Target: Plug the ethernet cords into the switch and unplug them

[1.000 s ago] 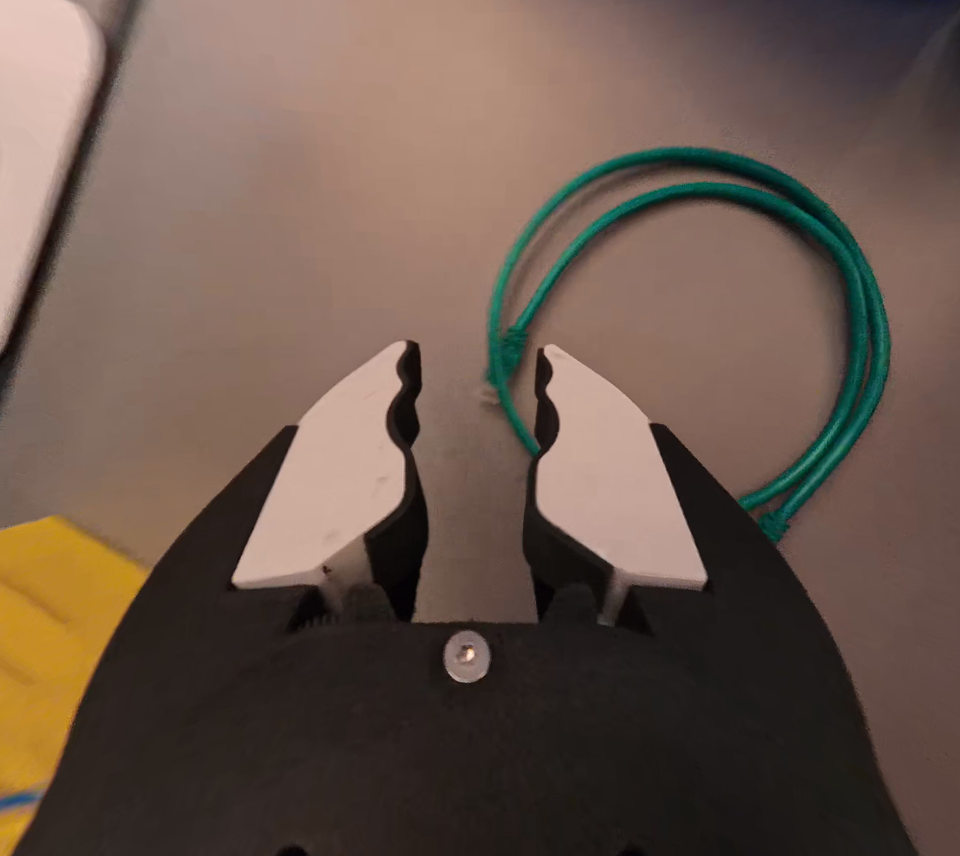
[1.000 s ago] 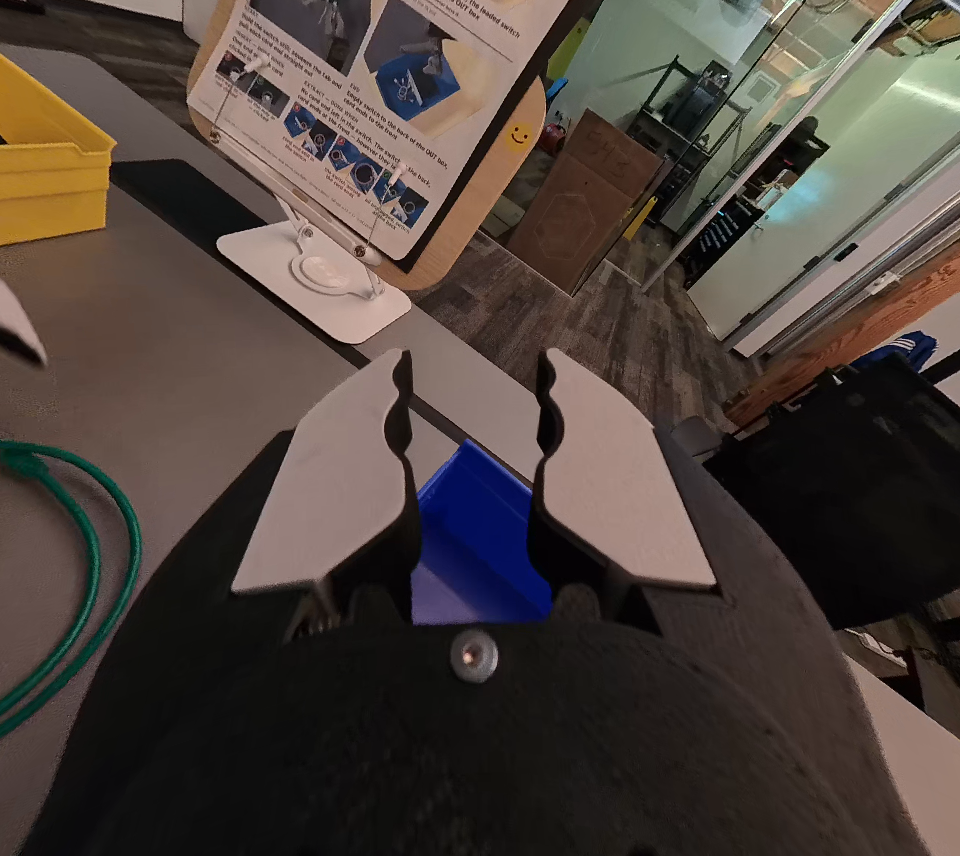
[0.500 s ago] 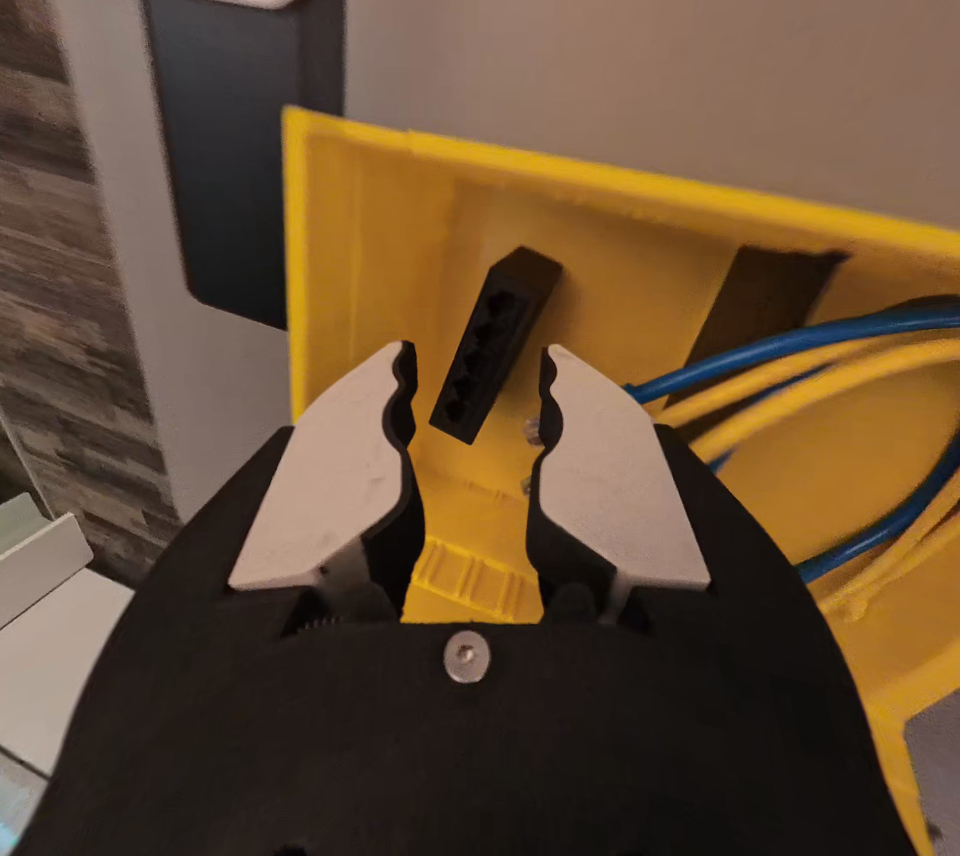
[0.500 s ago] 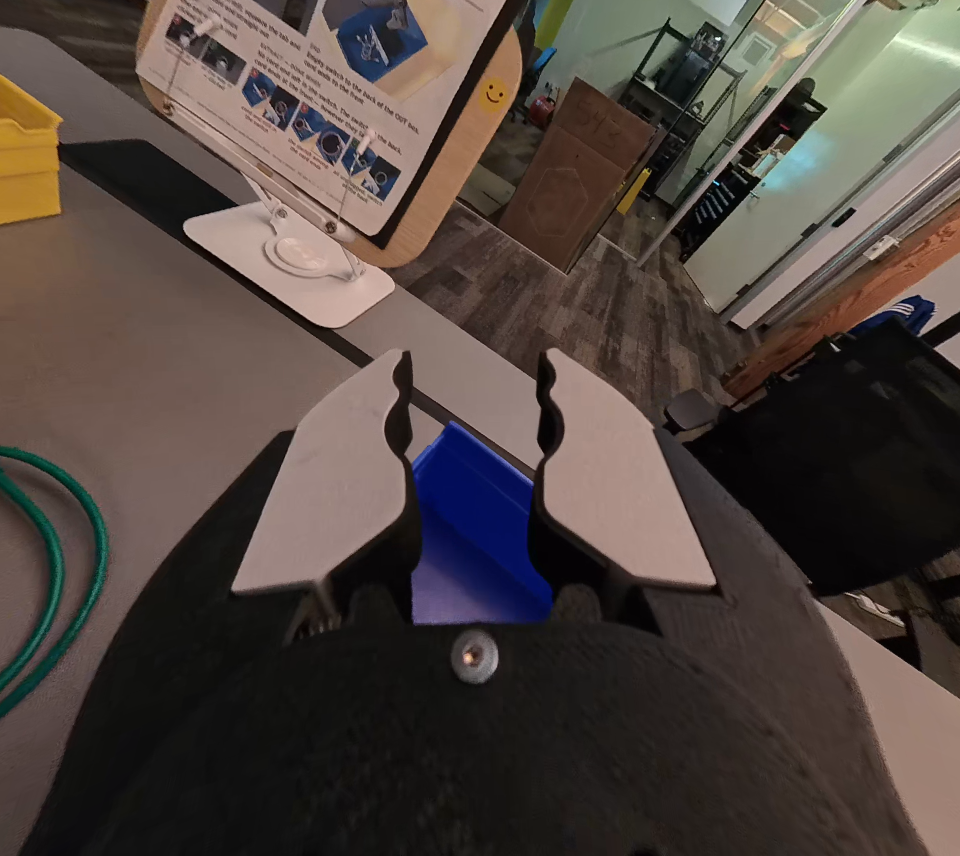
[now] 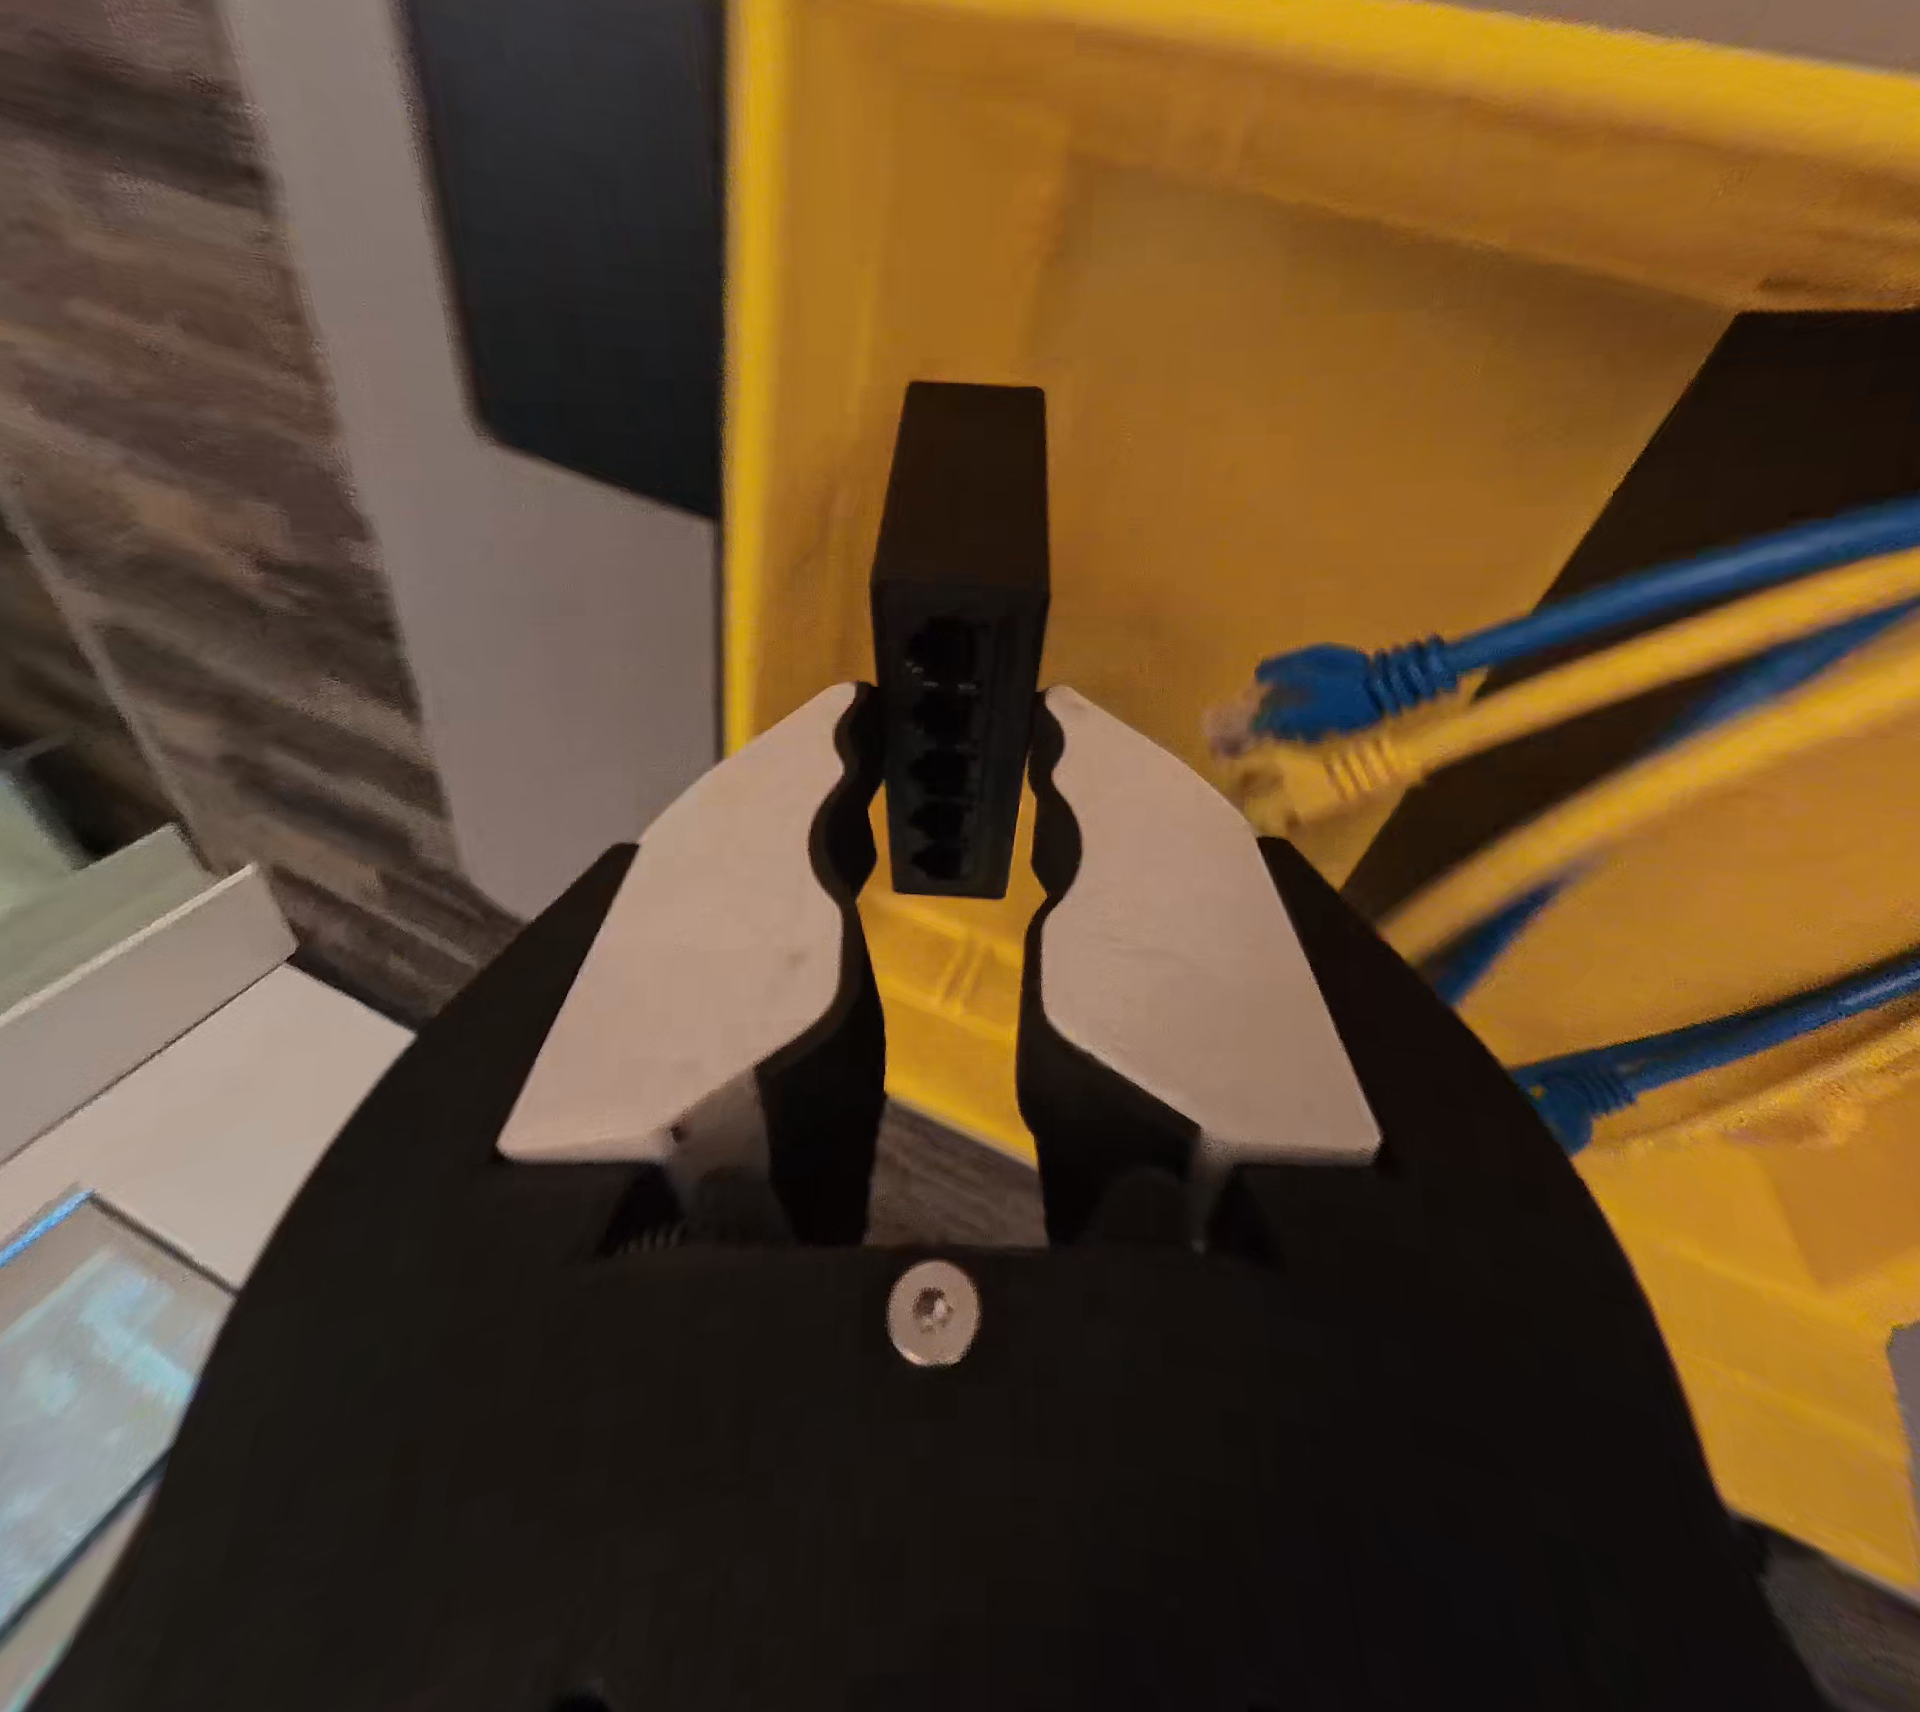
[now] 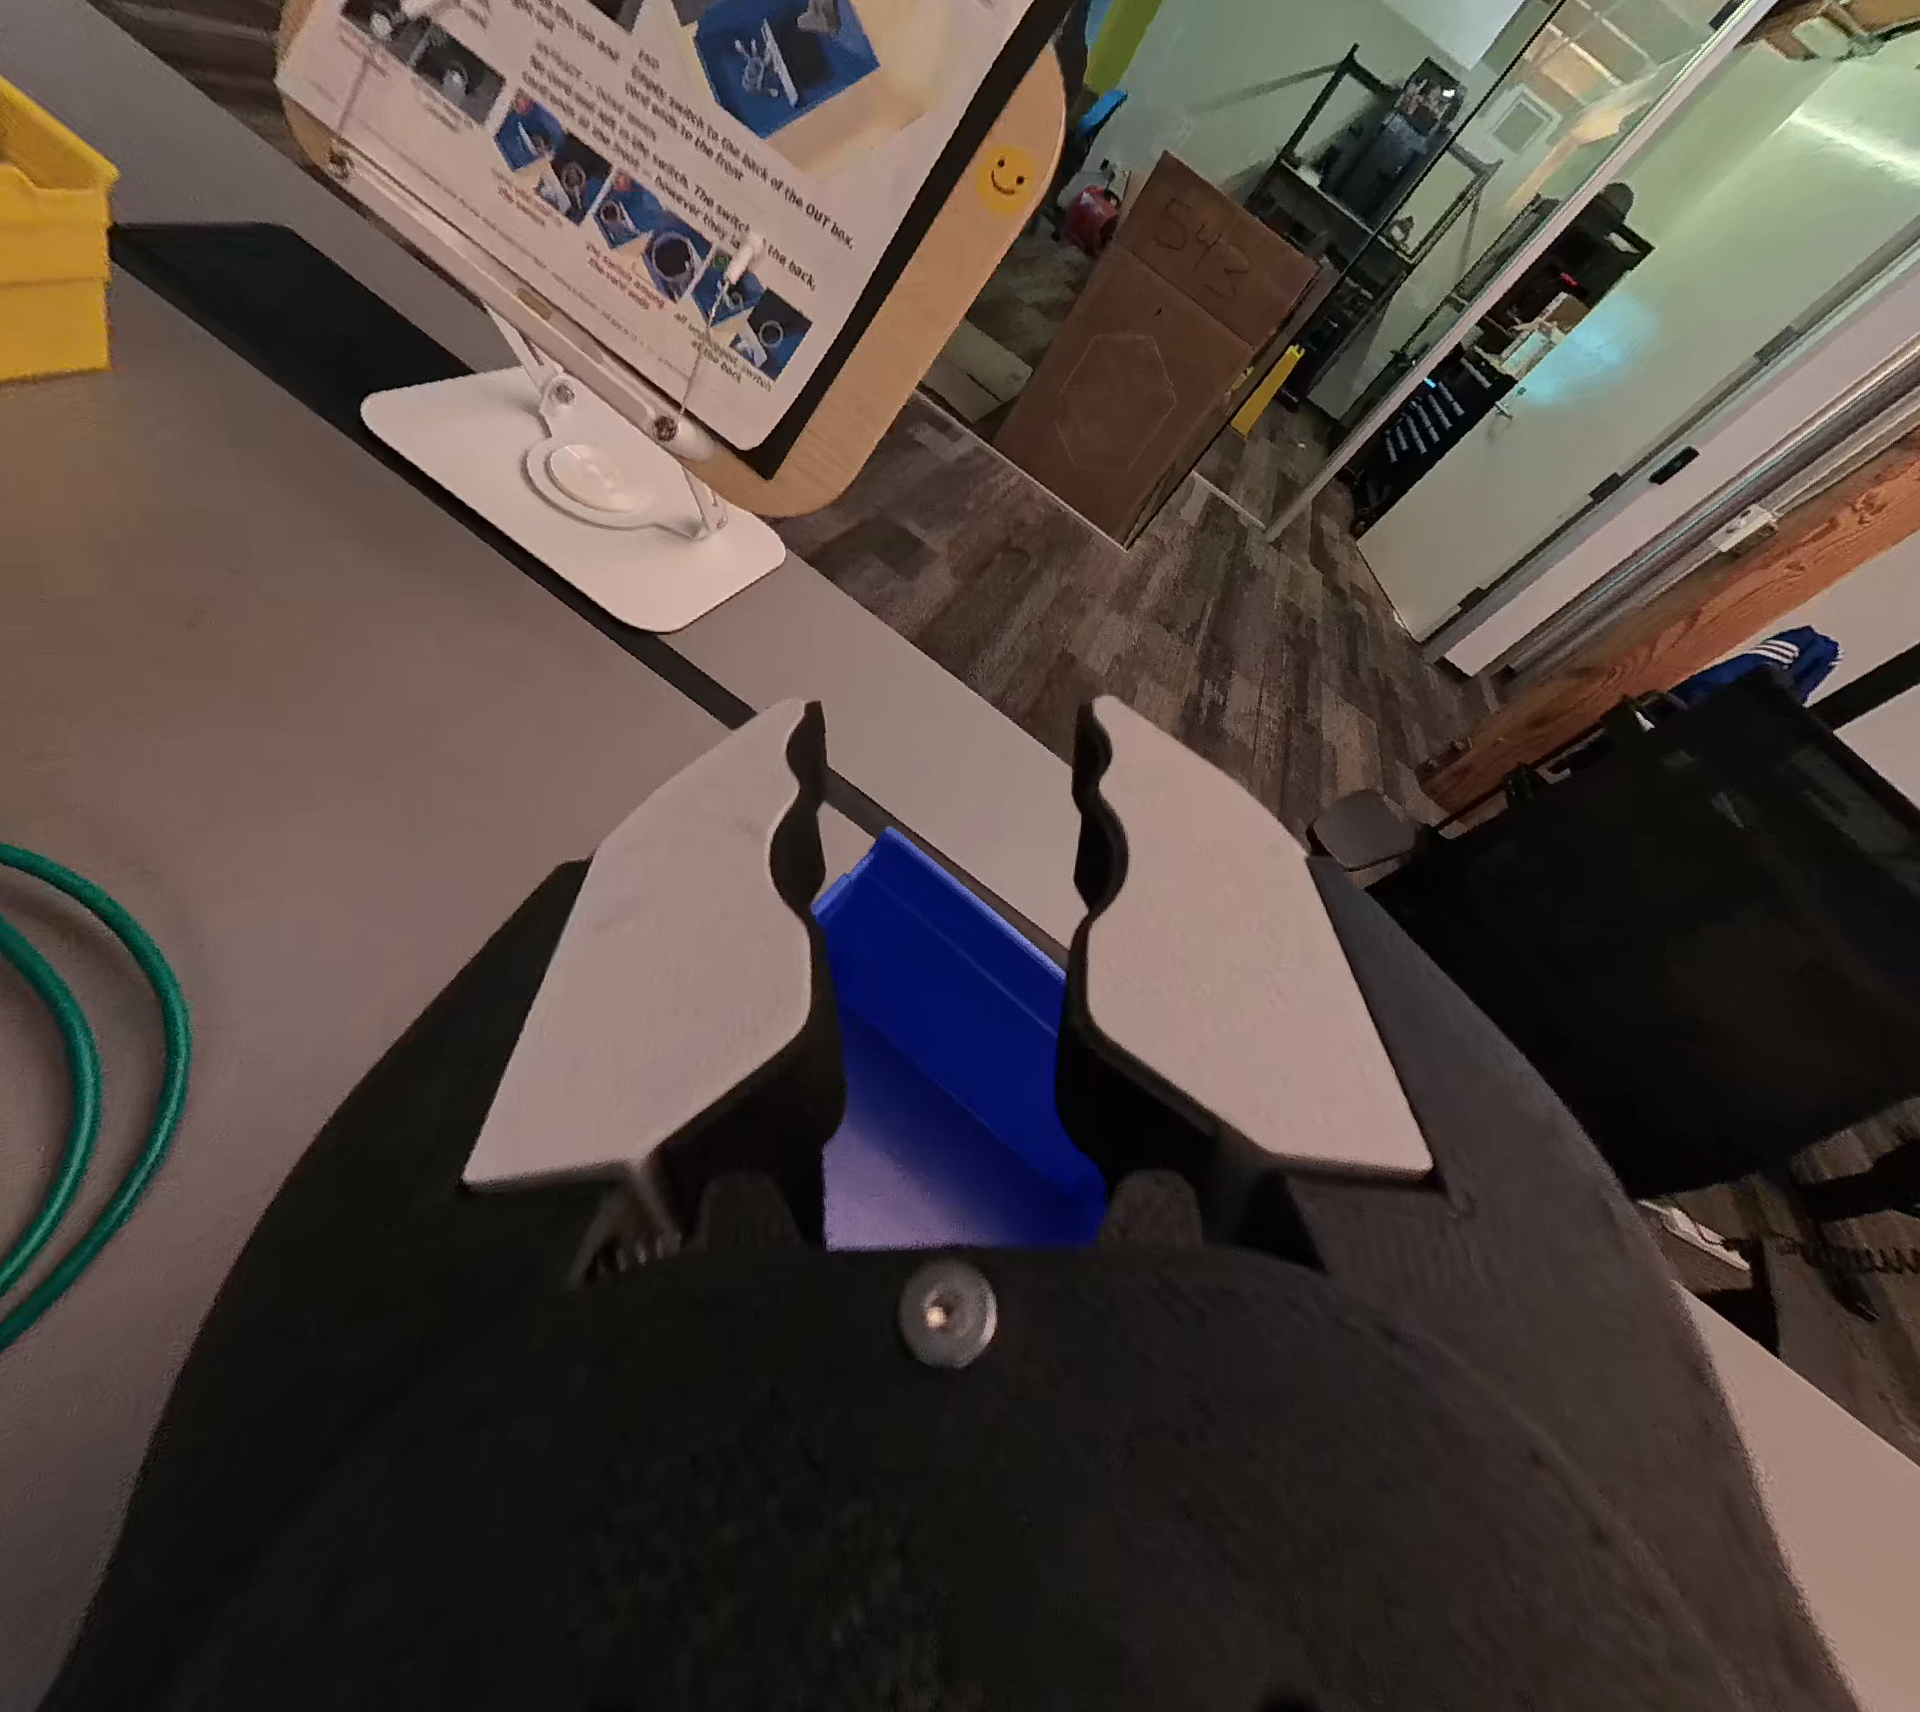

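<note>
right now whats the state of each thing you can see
left hand-held gripper: open, fingers either side of the switch
switch: in the yellow bin, all visible ports empty
yellow bin: holds switch and cords
blue cord: unplugged, loose in bin
yellow cord: unplugged
right hand-held gripper: open, empty
green cord: loose on table

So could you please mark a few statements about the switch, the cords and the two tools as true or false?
1. The switch lies between the left tool's fingers. True.
2. A cord is plugged into the switch. False: its visible ports are empty; the blue cord and yellow cord ends lie loose in the yellow bin.
3. The right tool holds a cord. False: it is open and empty.
4. A green cord lies on the table. True.
5. The switch is white. False: it is black.
</note>
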A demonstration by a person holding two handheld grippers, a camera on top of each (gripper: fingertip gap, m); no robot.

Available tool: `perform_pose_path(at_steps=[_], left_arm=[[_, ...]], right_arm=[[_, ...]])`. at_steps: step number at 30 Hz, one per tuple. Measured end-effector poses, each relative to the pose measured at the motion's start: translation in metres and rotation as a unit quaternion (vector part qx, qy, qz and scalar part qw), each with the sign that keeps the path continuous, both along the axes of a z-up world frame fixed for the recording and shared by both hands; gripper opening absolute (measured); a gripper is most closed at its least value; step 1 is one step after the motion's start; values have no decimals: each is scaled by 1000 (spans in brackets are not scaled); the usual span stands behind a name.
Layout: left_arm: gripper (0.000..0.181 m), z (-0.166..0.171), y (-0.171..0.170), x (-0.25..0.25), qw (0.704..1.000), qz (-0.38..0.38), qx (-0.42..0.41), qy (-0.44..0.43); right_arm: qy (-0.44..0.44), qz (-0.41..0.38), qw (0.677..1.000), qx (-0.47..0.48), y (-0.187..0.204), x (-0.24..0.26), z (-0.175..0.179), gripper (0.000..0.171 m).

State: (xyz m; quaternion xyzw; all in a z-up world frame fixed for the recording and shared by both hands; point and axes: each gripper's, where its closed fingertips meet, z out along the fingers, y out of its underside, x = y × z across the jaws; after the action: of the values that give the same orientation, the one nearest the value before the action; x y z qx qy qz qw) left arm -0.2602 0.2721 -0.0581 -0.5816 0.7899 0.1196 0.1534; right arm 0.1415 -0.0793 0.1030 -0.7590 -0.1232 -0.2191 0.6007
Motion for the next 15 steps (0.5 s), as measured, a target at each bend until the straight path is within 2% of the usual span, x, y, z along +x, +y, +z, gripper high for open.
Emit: perform_pose_path(at_steps=[2,4,6,7,9,11,15], left_arm=[[26,48,-14,9,998,5,28,-54],[26,91,-46,30,994,-4,37,-102],[26,116,-90,58,992,-29,37,-121],[26,118,-113,73,991,-47,34,-118],[26,103,-154,101,992,-80,23,-95],[26,72,-184,125,994,-90,-2,-67],[26,2,-202,150,997,-73,-31,-4]], right_arm=[[10,8,1000,16,-5,-1,7,47],[20,13,999,29,-9,-2,12,47],[34,25,998,36,-11,-5,15,46],[38,31,998,38,-12,-7,16,46],[44,43,997,41,-14,-13,18,47],[50,60,996,38,-16,-21,18,47],[46,81,995,33,-20,-33,19,47]])
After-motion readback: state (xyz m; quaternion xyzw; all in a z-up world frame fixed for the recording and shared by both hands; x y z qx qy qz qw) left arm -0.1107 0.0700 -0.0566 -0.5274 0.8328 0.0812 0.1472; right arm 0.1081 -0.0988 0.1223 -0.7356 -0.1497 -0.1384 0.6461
